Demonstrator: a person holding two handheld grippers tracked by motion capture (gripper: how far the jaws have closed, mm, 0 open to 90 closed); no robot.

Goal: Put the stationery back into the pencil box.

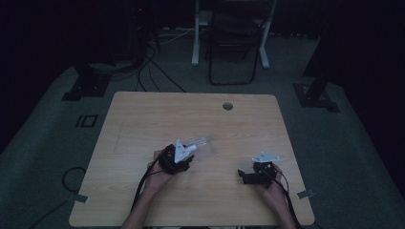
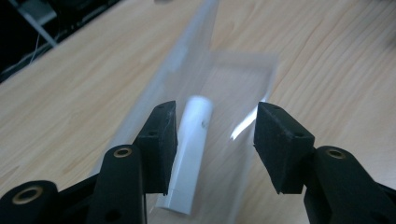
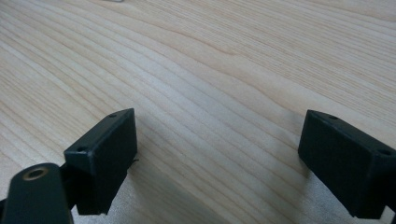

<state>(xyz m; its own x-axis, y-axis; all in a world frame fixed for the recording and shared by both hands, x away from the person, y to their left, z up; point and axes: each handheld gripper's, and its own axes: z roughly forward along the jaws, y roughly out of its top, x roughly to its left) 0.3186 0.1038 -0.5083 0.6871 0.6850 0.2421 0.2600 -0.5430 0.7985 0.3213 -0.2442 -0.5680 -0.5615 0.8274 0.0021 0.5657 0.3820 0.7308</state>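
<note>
Tongs in the left hand (image 1: 177, 161) stood with jaws wide, holding nothing. A white tube (image 2: 189, 154) lay between them, inside a clear plastic box (image 2: 224, 88) on the wooden table (image 1: 143, 119). Its long axis ran straight ahead, along the line of the jaws and not across them. It sat close beside the left-side pad (image 2: 159, 140), possibly touching it, with a clear gap to the other pad. The left tongs were by far the nearer pair. The right tongs (image 1: 253, 174) were well apart from the box, jaws also wide over bare wood. A squeeze would probably meet the box's walls before the tube.
</note>
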